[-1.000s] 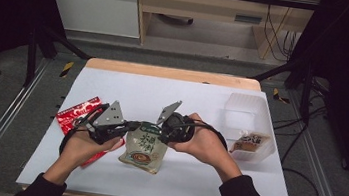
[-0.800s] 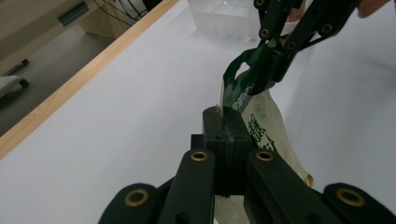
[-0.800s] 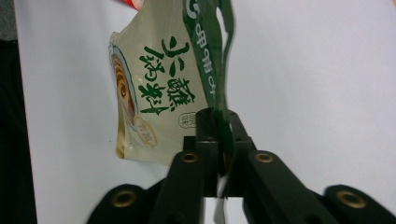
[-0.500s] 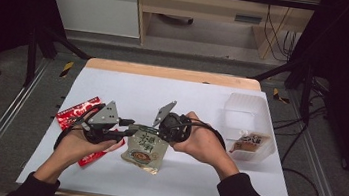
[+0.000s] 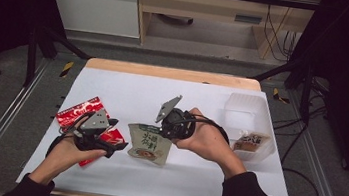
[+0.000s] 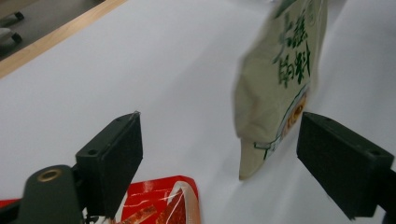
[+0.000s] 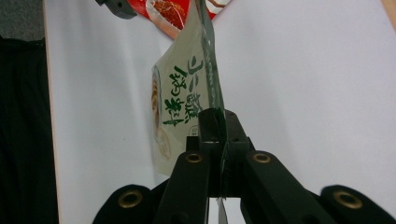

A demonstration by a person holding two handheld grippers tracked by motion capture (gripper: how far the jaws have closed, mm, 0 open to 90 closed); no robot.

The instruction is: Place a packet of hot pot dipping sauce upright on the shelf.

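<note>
- On the white table (image 5: 127, 95), a clear plastic box (image 5: 250, 125) stands near the right edge with a small packet (image 5: 249, 142) inside its near end.
- Toward the left edge, a red packet (image 5: 77, 112) lies flat, partly under the left gripper (image 5: 117, 146); its corner also shows between that gripper's jaws in the left gripper view (image 6: 159, 205).
- Between the two grippers, a pale pouch with green lettering (image 5: 147, 144) hangs tilted, its lower end close to the table; whether it touches the surface is unclear.
- Left gripper: jaws spread wide and clamping nothing, pointing toward the pouch (image 6: 275, 79) from just beside it, held low over the red packet by the person's left hand (image 5: 62, 152).
- Right gripper (image 5: 165, 127): jaws pressed together on the pouch's top edge (image 7: 187, 107), pinching its sealed strip, held by the person's right hand (image 5: 207, 142).
</note>
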